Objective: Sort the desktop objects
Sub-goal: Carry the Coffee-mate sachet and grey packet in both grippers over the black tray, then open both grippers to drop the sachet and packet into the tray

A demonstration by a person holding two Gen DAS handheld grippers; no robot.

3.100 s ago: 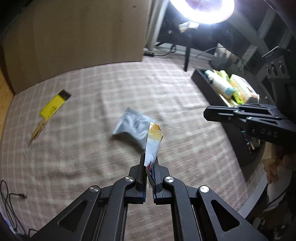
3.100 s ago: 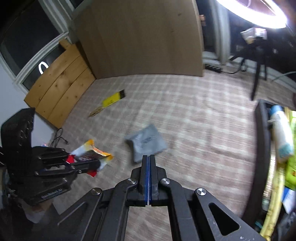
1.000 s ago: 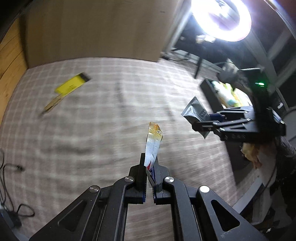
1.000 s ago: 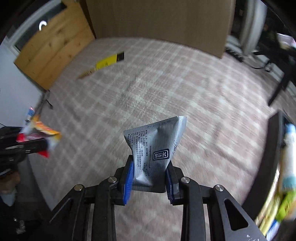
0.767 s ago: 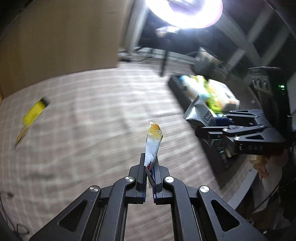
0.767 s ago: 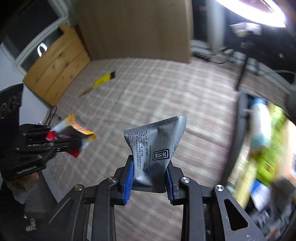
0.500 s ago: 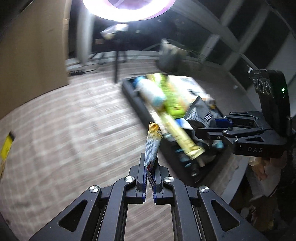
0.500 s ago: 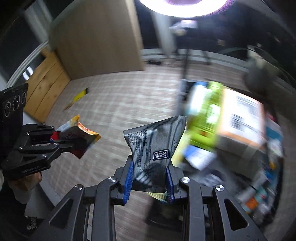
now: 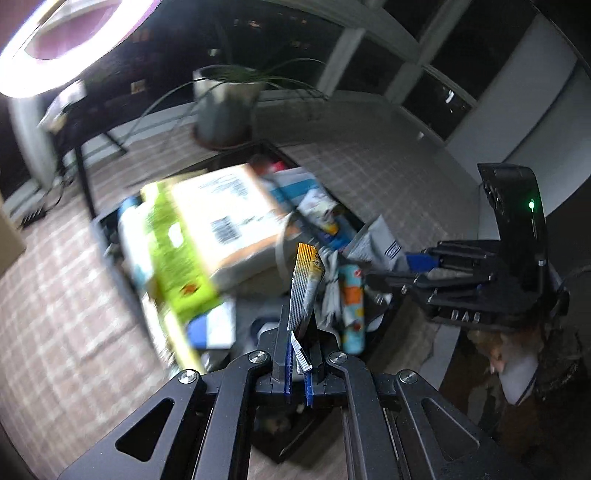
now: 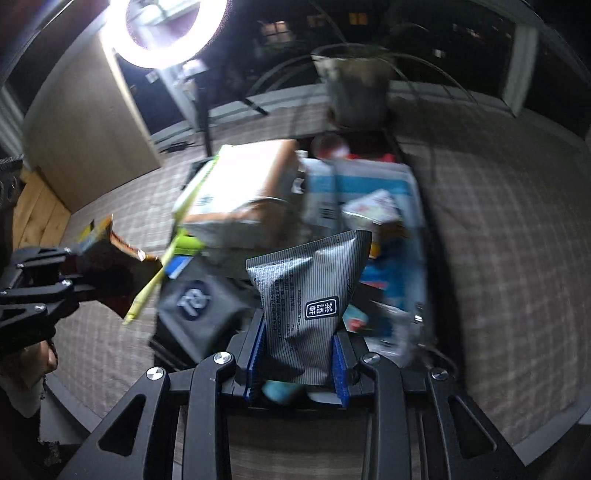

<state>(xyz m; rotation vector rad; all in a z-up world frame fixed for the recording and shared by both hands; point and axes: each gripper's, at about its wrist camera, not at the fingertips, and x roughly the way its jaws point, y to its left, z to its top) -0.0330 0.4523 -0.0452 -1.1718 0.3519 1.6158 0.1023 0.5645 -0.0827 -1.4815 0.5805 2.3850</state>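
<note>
My left gripper [image 9: 298, 363] is shut on a thin orange-and-white snack packet [image 9: 304, 286], held upright above the black storage box [image 9: 110, 236]. My right gripper [image 10: 298, 363] is shut on a grey striped pouch [image 10: 308, 291], also over the box [image 10: 424, 236]. The right gripper with its pouch [image 9: 376, 245] shows at the right of the left wrist view. The left gripper with its packet [image 10: 107, 258] shows at the left of the right wrist view. The box holds several items: a cardboard parcel [image 9: 229, 218], a green package [image 9: 173, 254], a blue-white pack [image 10: 369, 181].
A checked cloth [image 10: 498, 240] covers the table around the box. A potted plant [image 9: 225, 107] stands behind the box. A ring light [image 10: 166, 26] glares at the upper left. A wooden board [image 10: 81, 140] stands at the far left. The table edge lies close below.
Both grippers have swung right from the open cloth to over the storage box, each keeping its packet. The right gripper had picked up the grey pouch earlier.
</note>
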